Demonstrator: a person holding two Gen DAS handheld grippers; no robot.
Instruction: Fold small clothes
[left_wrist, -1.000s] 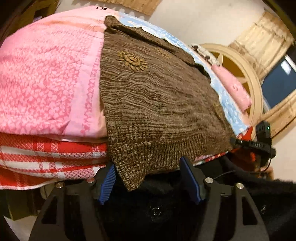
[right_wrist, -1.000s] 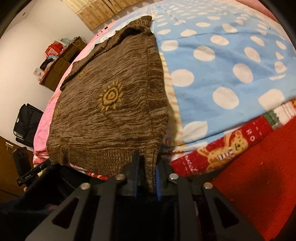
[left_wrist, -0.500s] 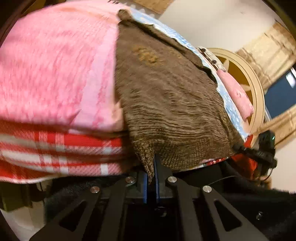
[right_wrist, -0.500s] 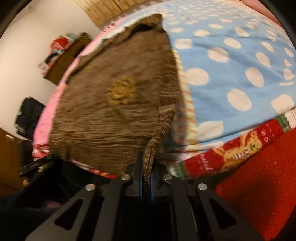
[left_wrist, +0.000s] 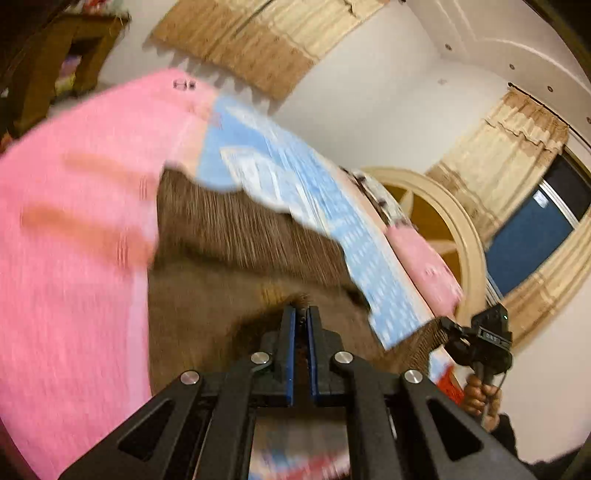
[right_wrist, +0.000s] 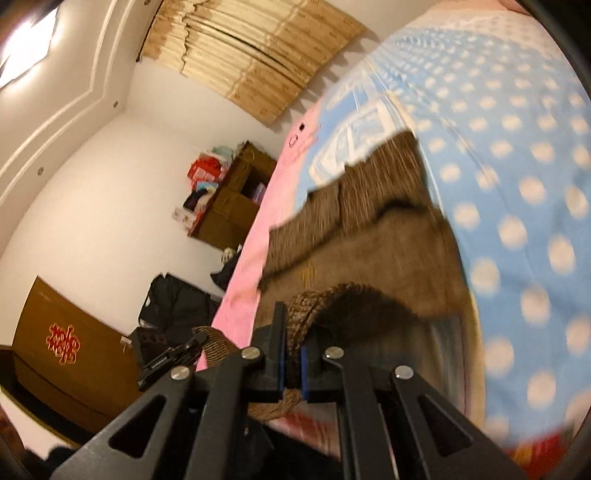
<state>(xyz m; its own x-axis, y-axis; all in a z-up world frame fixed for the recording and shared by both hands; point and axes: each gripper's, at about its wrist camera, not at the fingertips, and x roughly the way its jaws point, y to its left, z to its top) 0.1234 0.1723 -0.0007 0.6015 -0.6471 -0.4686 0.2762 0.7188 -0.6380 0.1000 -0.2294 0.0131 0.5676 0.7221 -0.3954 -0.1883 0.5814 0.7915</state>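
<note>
A home bedroom: quilt-covered bed (right_wrist: 517, 184), curtained window (left_wrist: 532, 236), wooden cabinet (right_wrist: 232, 199).

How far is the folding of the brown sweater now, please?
Done: each hem corner of the brown sweater is gripped, one by the left hand-held gripper, one by the right hand-held gripper. In hand: the lower part is raised over the rest, which lies on the pink blanket and blue dotted blanket. Left: laying the hem down, further folds.
</note>
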